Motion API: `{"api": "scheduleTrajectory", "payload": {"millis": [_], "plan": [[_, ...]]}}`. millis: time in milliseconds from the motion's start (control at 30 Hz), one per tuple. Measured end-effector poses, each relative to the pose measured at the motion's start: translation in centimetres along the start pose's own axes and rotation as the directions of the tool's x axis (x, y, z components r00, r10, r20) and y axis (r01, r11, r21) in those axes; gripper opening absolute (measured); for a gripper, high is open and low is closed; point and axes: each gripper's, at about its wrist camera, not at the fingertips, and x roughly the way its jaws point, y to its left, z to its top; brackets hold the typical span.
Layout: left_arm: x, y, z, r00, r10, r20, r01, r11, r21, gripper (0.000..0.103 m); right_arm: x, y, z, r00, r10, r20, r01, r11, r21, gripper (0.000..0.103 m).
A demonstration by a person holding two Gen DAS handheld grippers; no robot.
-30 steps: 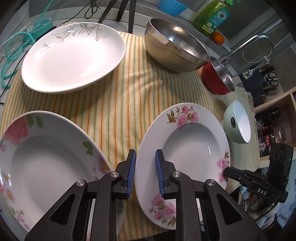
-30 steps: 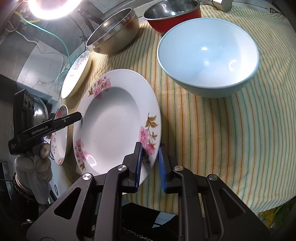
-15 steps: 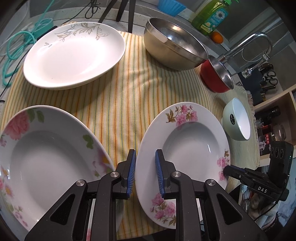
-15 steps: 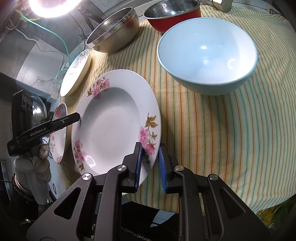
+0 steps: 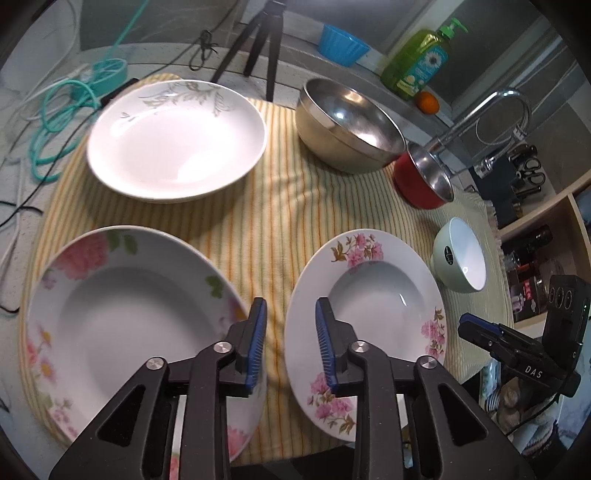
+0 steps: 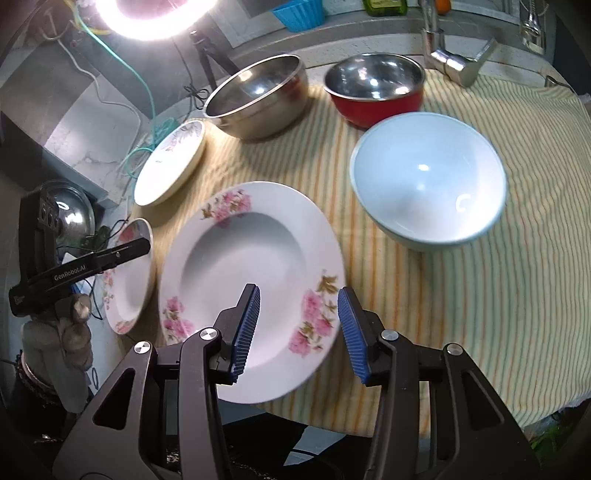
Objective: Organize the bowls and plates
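A pink-flowered deep plate (image 5: 369, 314) (image 6: 251, 280) lies on the striped cloth (image 5: 258, 229). Its near rim reaches past the cloth's front edge in the right wrist view. My left gripper (image 5: 291, 343) hangs over its left rim, jaws opening, pads clear of the rim. My right gripper (image 6: 299, 332) hangs over the near right rim, jaws opening wide, pads not touching it. Left of it sits a larger flowered plate (image 5: 110, 325) (image 6: 129, 273). A white leaf-pattern plate (image 5: 177, 140), a steel bowl (image 5: 351, 125), a red bowl (image 5: 424, 177) and a pale blue bowl (image 6: 428, 184) stand further back.
A faucet (image 5: 491, 114) and a green soap bottle (image 5: 417, 59) stand behind the bowls. Teal cable (image 5: 55, 122) and a tripod (image 5: 258, 48) sit at the back left. A bright ring lamp (image 6: 155, 14) glares. A hand (image 6: 74, 332) holds the left gripper.
Both grippers were shut on the pink-flowered plate's rim and have let go. Their jaws have spread, the right more than the left, and both have lifted back a little.
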Motion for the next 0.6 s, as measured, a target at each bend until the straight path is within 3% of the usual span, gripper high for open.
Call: {"api": "scheduleTrajectory", "payload": {"millis": [300,600], "plan": [[-3.7,3.6,-2.2,0.995,0.067,0.08,-0.057,0.99,-0.129,0.028,2.2,4.4,1.3,0.996,0.075,-0.037,-0.079,0.993,-0.093,0.046],[-6.6,8.2,-4.5,0.98,0.149,0.133,-0.109,0.957,-0.27,0.028,5.3,9.9,2.3,0.987,0.12,-0.107,-0.141,0.967,-0.211,0.046]]}}
